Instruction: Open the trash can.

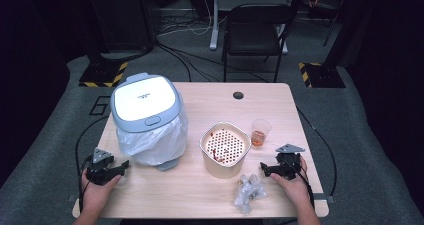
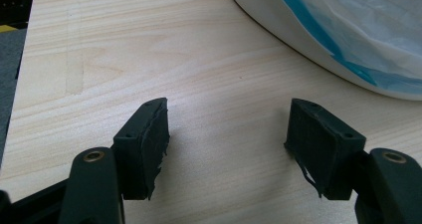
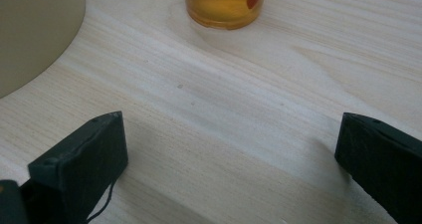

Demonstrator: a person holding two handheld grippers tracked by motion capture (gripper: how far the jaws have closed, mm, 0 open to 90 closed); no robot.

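Nothing started yet: left tool (image 1: 121,166) and right tool (image 1: 263,168) both rest wide open and empty on the counter (image 1: 200,195) either side of the strainer bowl (image 1: 225,147), cup (image 1: 260,131) just right of it, untouched.

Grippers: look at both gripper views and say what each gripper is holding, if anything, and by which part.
Nothing is held. The left gripper has its jaws open over bare table, and the right gripper is open too, short of the cup.
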